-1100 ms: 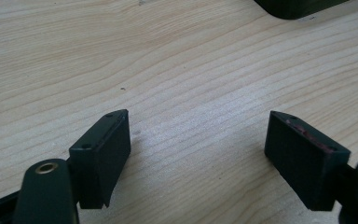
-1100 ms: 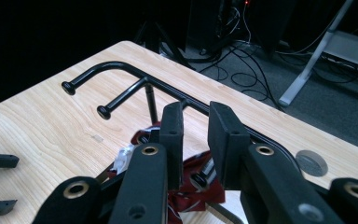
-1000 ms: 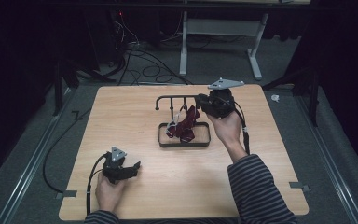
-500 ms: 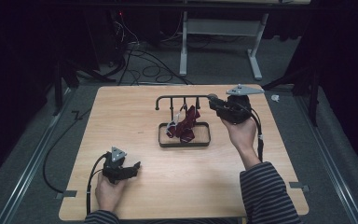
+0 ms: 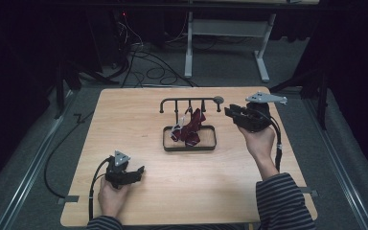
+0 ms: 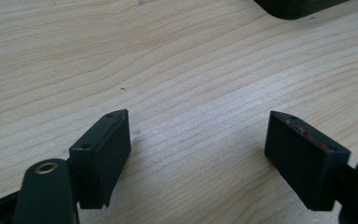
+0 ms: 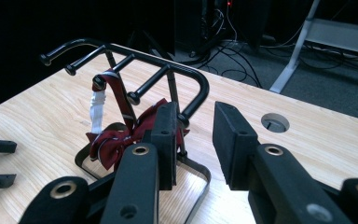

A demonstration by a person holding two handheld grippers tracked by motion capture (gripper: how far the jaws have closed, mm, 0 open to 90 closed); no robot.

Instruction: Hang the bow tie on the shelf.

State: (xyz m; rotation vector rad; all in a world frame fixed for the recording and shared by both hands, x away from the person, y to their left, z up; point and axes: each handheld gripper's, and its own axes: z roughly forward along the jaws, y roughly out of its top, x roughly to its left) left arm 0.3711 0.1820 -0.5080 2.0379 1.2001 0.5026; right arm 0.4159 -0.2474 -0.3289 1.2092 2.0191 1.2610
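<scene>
Right gripper [image 5: 230,112]: being held just beside the rack's right end; jaws partly apart and just opening, nothing being gripped.
Left gripper [image 5: 136,173]: being rested low on the counter [image 5: 124,124], jaws wide apart, empty.
Bow tie [image 5: 190,128]: being hung from the rack [image 5: 190,101], draping into its base tray [image 5: 206,143].

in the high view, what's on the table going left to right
left gripper → black rack with a dark red bow tie hanging over its tray → right gripper
</scene>
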